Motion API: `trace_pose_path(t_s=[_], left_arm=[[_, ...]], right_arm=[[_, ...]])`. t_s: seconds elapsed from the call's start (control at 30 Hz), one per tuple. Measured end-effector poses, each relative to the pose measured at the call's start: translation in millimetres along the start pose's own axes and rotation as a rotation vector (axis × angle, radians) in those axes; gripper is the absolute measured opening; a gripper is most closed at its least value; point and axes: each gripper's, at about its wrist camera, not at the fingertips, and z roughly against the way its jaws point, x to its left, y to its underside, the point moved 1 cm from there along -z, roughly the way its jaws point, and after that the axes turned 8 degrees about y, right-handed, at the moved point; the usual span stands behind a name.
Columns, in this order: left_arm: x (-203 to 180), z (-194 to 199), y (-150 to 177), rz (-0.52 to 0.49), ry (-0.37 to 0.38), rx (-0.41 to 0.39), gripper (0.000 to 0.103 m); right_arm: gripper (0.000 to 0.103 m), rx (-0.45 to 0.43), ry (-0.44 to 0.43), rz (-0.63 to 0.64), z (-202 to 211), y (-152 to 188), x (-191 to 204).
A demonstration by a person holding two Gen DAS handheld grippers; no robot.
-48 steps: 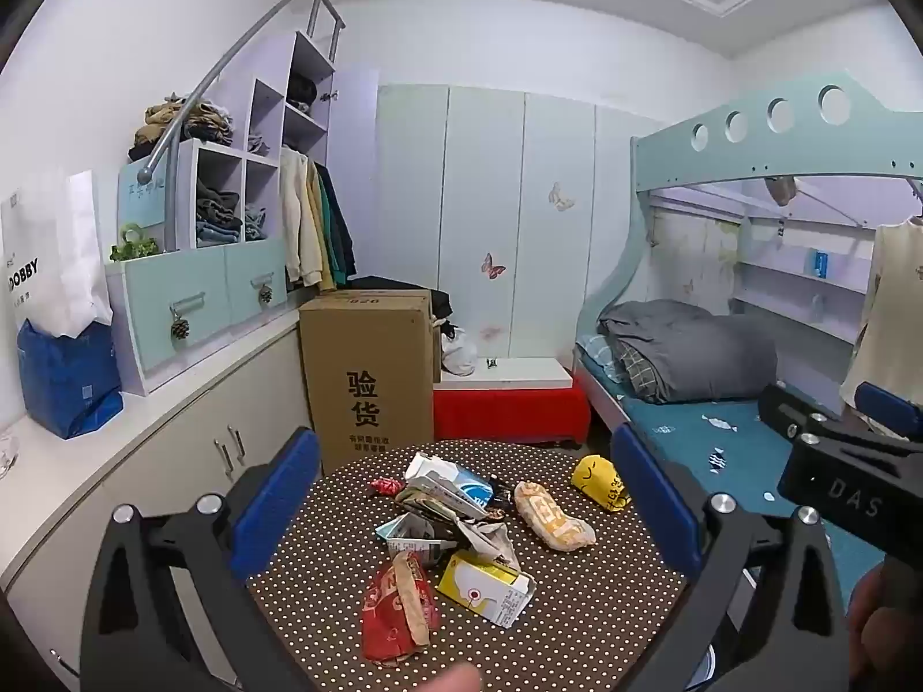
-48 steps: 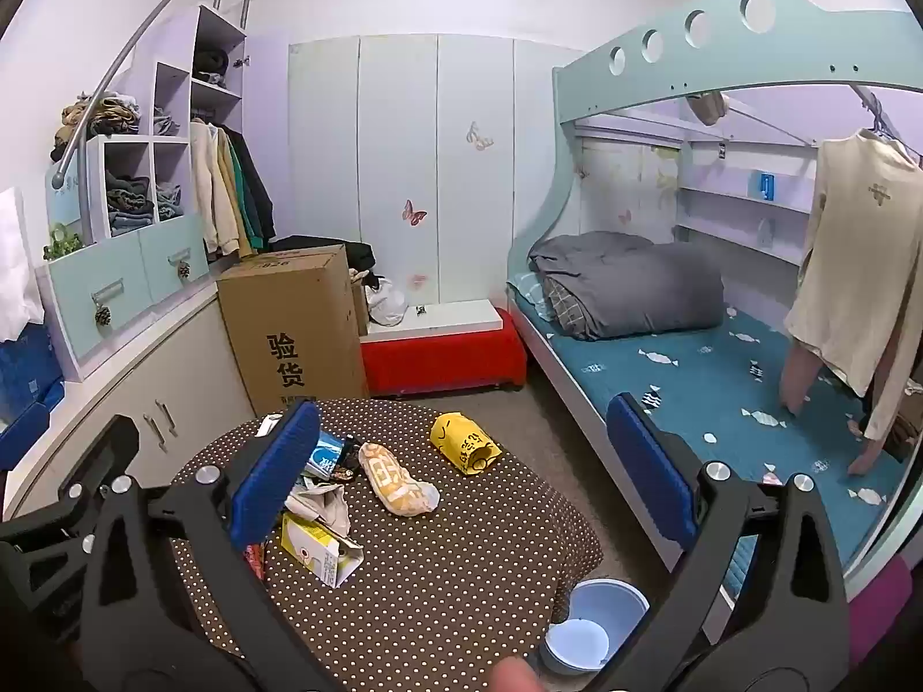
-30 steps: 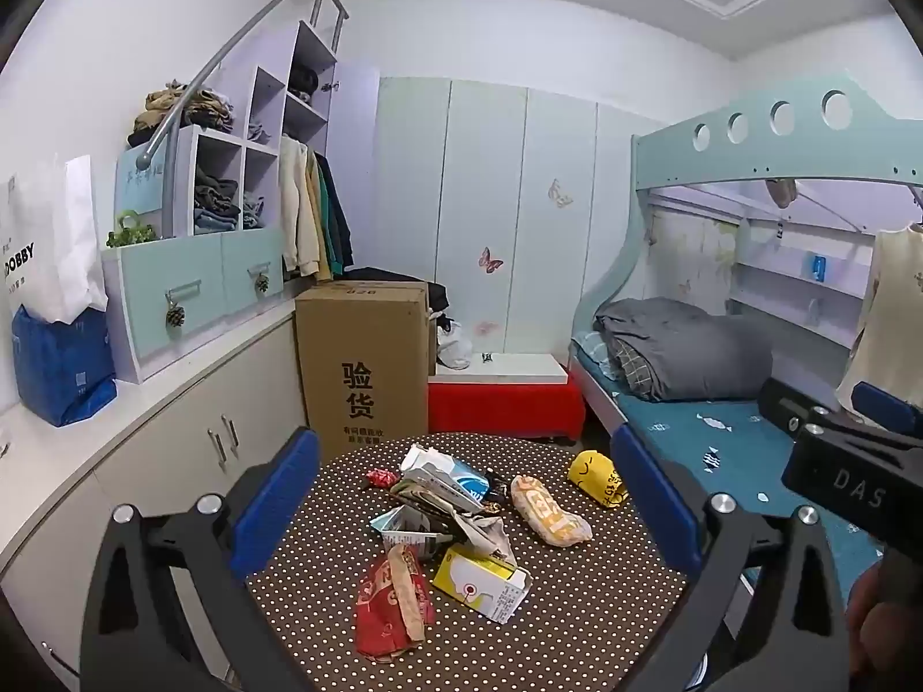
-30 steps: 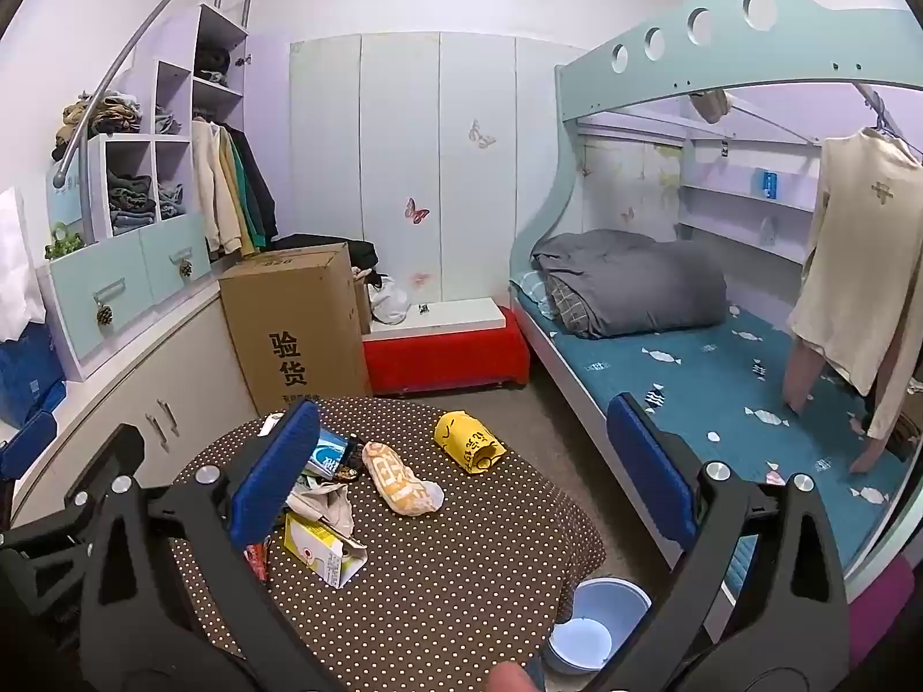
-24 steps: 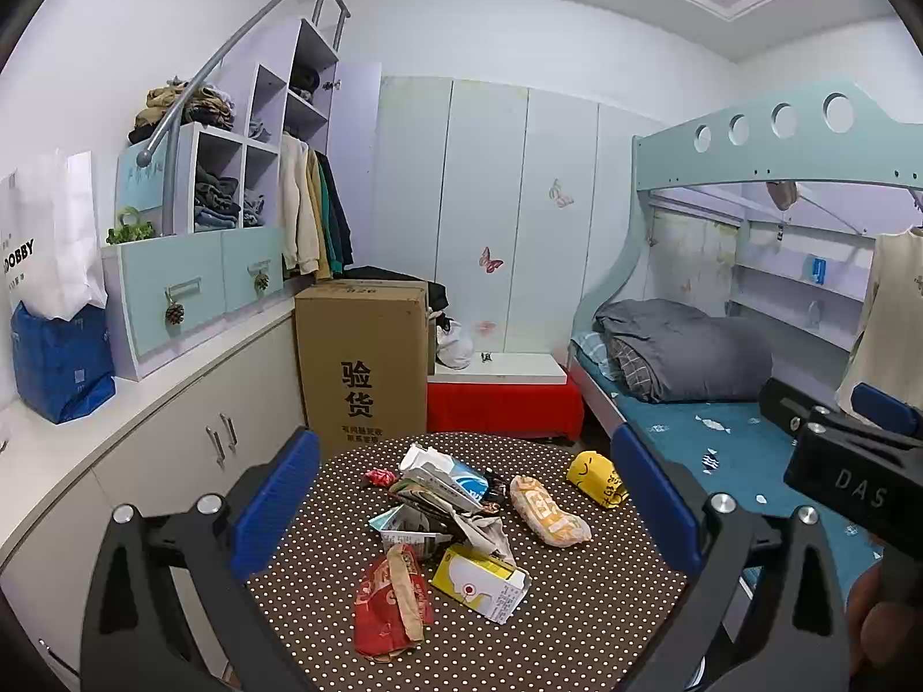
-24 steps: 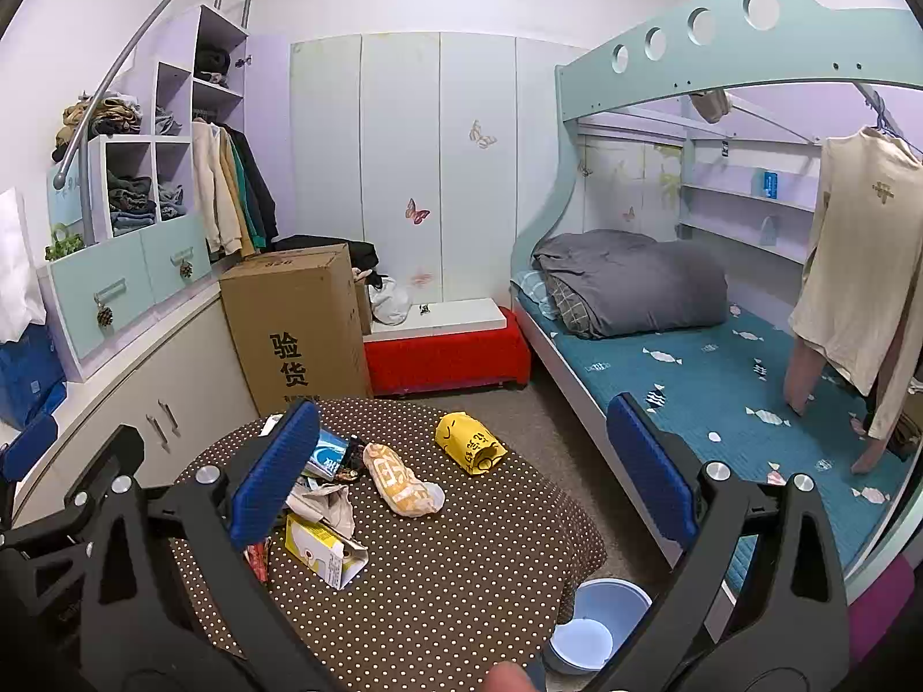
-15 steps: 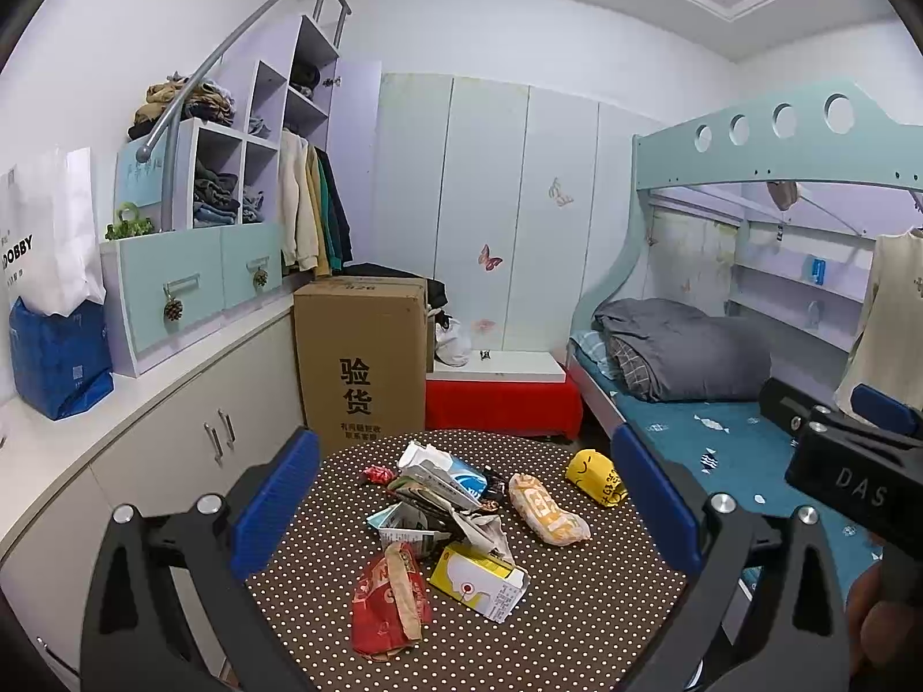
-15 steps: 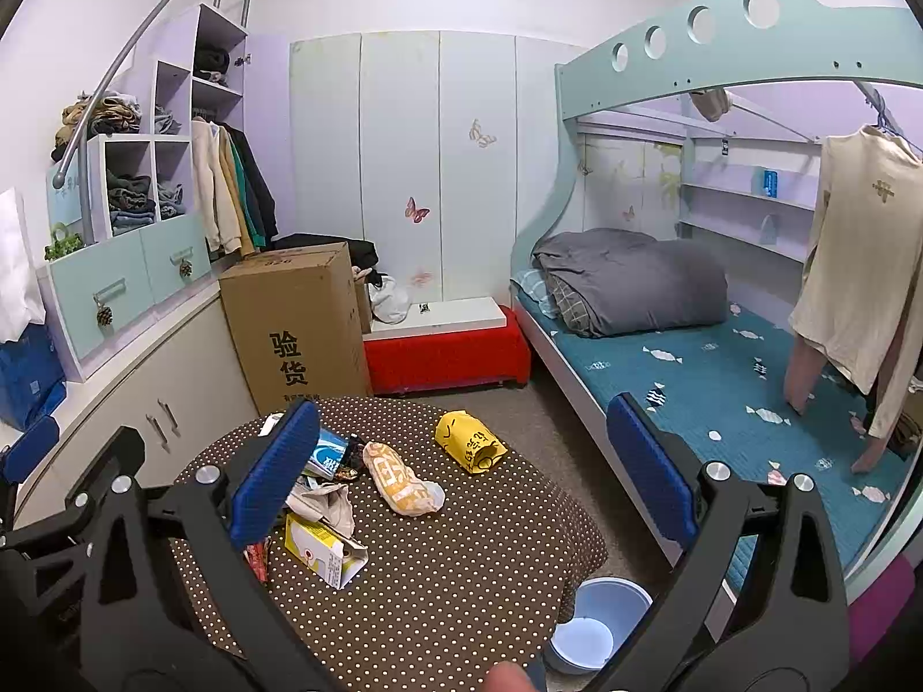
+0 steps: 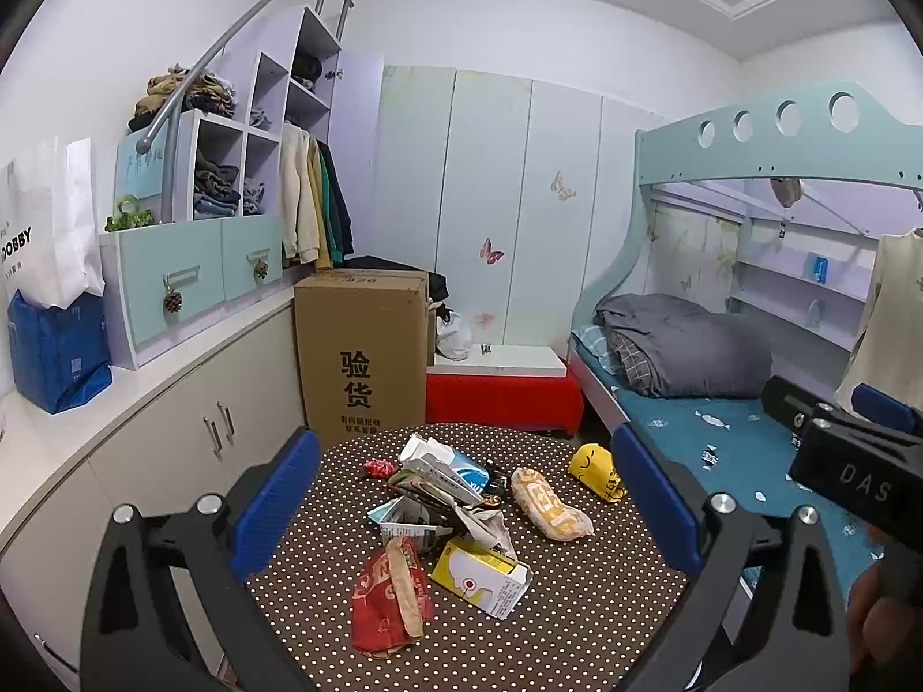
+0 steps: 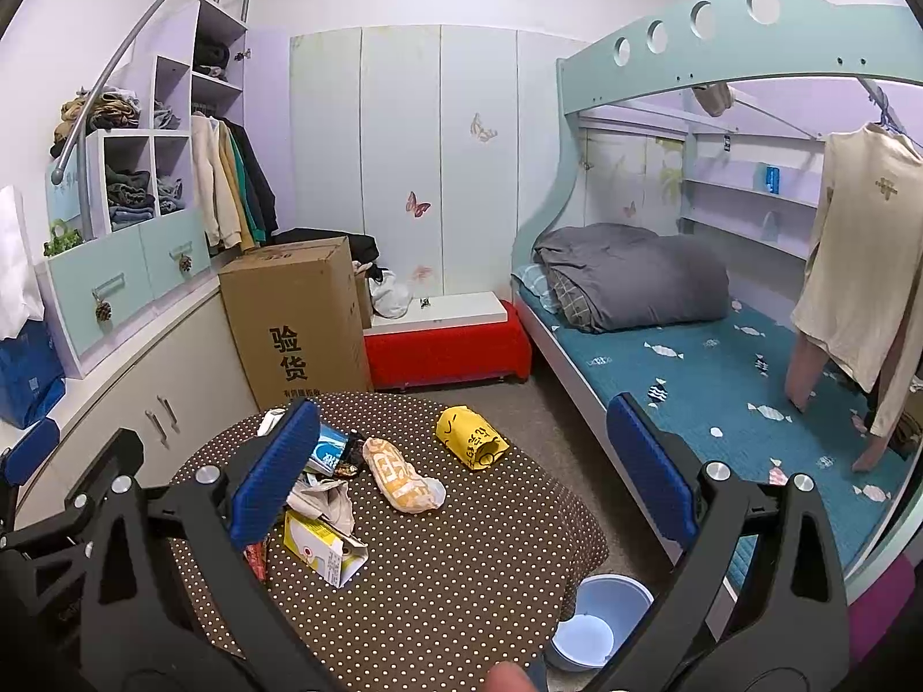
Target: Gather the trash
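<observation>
Trash lies on a round brown polka-dot table [image 9: 577,623]: a red wrapper [image 9: 389,600], a yellow-white carton [image 9: 481,576], a pile of crumpled paper and packets [image 9: 438,490], an orange-white snack bag [image 9: 548,504] and a yellow bag [image 9: 597,470]. The right wrist view shows the carton [image 10: 323,548], snack bag [image 10: 404,476] and yellow bag [image 10: 470,438]. My left gripper [image 9: 461,519] is open and empty above the table. My right gripper [image 10: 456,478] is open and empty, to the right of the left one.
A pale blue bin [image 10: 594,623] stands on the floor by the table's right edge. A tall cardboard box [image 9: 360,352] and a red bench [image 9: 502,398] stand behind the table. White cabinets [image 9: 144,461] run along the left, a bunk bed [image 10: 692,357] along the right.
Both views have drifted only slightly; the left gripper's view has lifted a little. Both grippers stay open and the trash has not moved.
</observation>
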Motion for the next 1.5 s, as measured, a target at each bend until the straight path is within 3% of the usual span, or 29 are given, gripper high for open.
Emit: trace_pose_path(t_s=[0.4,0.63,0.83,1.07,1.27,1.37,1.43,1.5], left_arm=[[27,-29,23,0.044,-0.042,0.102,0.099],[70,-66,72,0.091,-0.107,0.26,0.099],[96,-98,110,0.127,-0.118,0.383,0.099],[96,-141,131,0.104,-0.097,0.463,0.099],[97,-168,145,0.089,-0.085,0.507,0.099],[101,-173,146,0.109,-0.055,0.524,0.082],[103,-174,147,0.126,-0.047,0.529,0.074],[104,-177,147,0.132,-0.032,0.537,0.074]], right_arm=[[0.097,0.097,-0.033,0.039,-43,20,12],[0.097,0.273,-0.12,0.085,-106,67,37],[0.097,0.407,-0.19,0.134,-148,108,59],[0.097,0.483,-0.251,0.18,-179,136,72],[0.097,0.51,-0.37,0.239,-195,151,103],[0.097,0.532,-0.429,0.239,-206,157,117],[0.094,0.546,-0.446,0.252,-215,161,125],[0.07,0.578,-0.487,0.256,-223,168,131]])
